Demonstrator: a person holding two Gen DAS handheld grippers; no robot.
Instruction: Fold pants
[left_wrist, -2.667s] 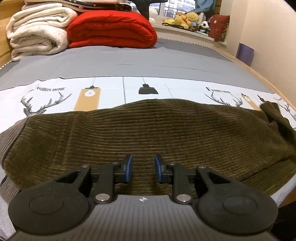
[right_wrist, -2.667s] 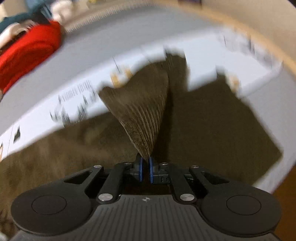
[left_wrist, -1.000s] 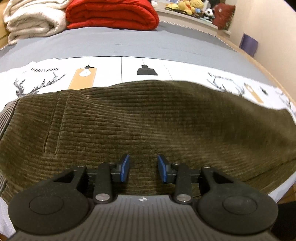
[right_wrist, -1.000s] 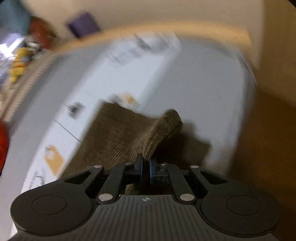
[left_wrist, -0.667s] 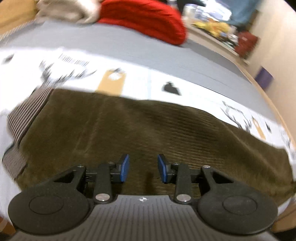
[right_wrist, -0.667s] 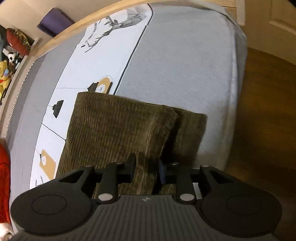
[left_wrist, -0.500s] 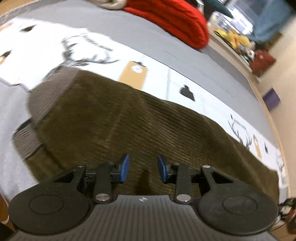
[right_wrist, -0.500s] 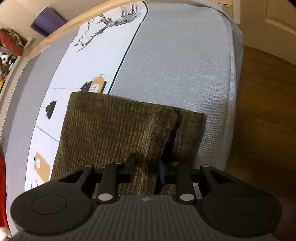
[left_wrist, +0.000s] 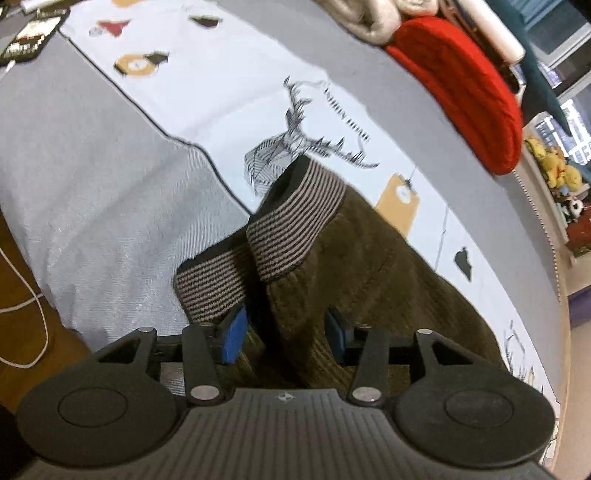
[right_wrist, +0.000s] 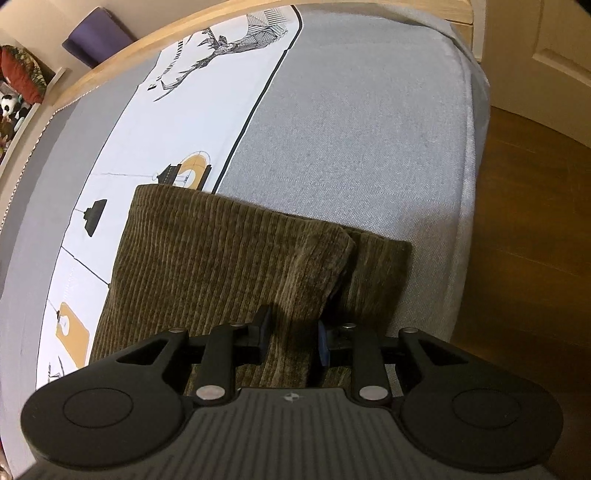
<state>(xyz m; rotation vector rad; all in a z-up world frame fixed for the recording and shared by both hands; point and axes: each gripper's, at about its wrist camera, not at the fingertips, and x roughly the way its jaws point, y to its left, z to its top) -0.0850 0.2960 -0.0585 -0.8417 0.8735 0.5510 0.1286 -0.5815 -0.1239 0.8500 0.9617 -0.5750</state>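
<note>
Pants (left_wrist: 369, 273) of soft, thick olive corduroy lie lengthwise-folded on the bed (left_wrist: 92, 192), the left gripper (left_wrist: 284, 332) open astride their striped waistband (left_wrist: 295, 229), likely the firmest hold, while the right gripper (right_wrist: 291, 338) gapes over the stacked leg hems (right_wrist: 380, 266).

Lettering on bedsheet (left_wrist: 258, 92) seemingly too blurred.

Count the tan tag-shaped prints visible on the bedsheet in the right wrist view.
2. One tag print lies just beyond the far edge of the pants; the other tag print lies near the left side, beside the pants. More may be hidden under the fabric.
</note>
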